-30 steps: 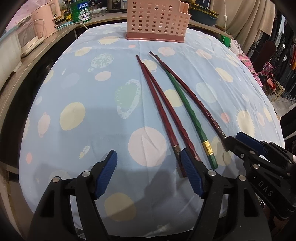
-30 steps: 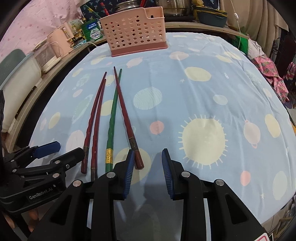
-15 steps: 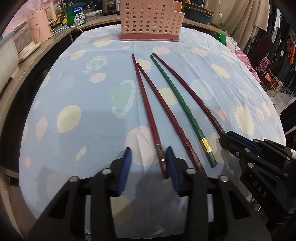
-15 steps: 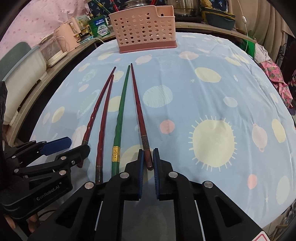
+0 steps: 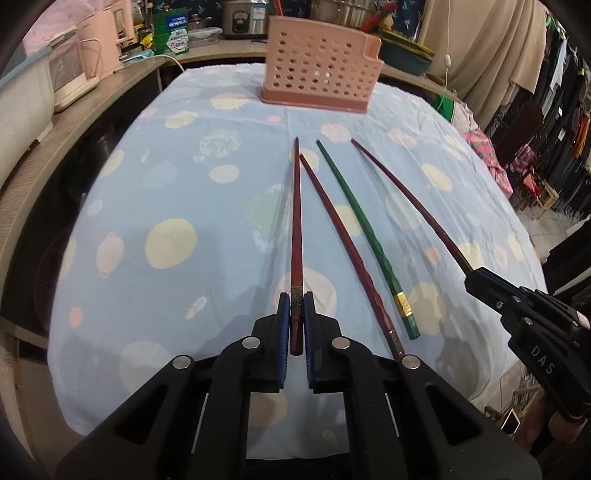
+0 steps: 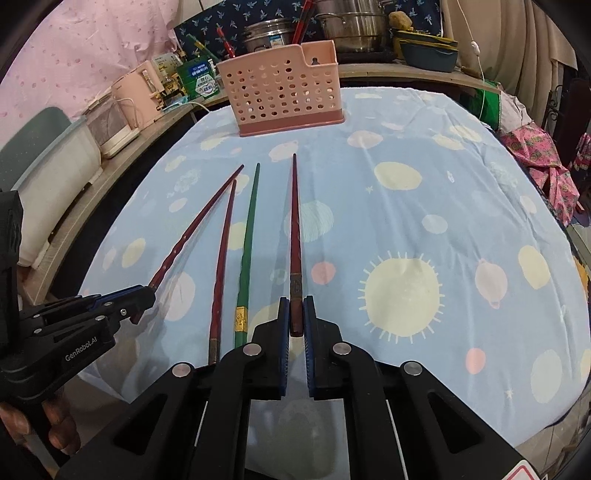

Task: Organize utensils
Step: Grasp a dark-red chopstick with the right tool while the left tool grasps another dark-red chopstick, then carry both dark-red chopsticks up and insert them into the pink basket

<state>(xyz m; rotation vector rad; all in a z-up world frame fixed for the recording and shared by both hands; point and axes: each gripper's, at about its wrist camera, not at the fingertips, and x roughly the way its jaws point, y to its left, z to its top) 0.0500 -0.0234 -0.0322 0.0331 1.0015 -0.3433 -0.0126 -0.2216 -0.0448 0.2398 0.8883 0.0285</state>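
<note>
Two red chopsticks have been raised off the cloth-covered surface [image 5: 166, 206], one pinched in each gripper's jaws; a pink basket [image 5: 319, 70] is set at the far edge.

Chopsticks: four in all. Dark red chopsticks: three [image 5: 296, 229] [image 5: 343, 236] [image 5: 413, 206]. Green chopstick with gold band: one [image 5: 364, 229]. Pink perforated utensil basket: one [image 5: 317, 70]. Claws: two, left claw [image 5: 296, 306] and right claw [image 6: 296, 310]. Steel pots behind bench: two [image 6: 269, 35] [image 6: 354, 26].
</note>
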